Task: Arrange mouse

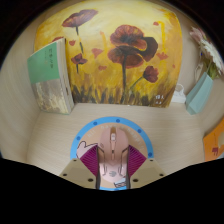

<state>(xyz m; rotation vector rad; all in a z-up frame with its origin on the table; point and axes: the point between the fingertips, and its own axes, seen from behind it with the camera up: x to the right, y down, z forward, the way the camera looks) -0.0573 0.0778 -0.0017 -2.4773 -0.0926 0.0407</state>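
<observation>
Poppy painting (110,55) fills the back, well beyond the claw, propped upright: orange-yellow ground, dark red-brown flowers on thin stems. Pale wooden tabletop (40,140) runs from the painting's foot down to the fingers. Green book (48,78), or maybe a box, stands upright far ahead and left of the claw, leaning against the painting's left edge, with small print on its cover too tiny to read. Teal-and-white box-like object (200,92) sits far ahead to the right, tilted; identity unclear. Orange item (215,140) sits on the near right, cut off, cannot tell what it is. Small white thing (179,97) lies just left of the teal object near the painting's base.

Round mat with blue rim (112,148) lies on the table directly at the claw, its pale beige centre showing ahead of the fingertips. Mouse (117,155), beige-pinkish, sits on that mat between the two fingers, long axis pointing away from the claw, with a scroll wheel line visible on top.

Gripper (112,168) has its magenta pads (91,160) flanking the mouse left and right, pads look right up against its sides. Claw reads as clenched on the mouse, grasping it, with the mouse low over or resting on the mat, cannot tell which.
</observation>
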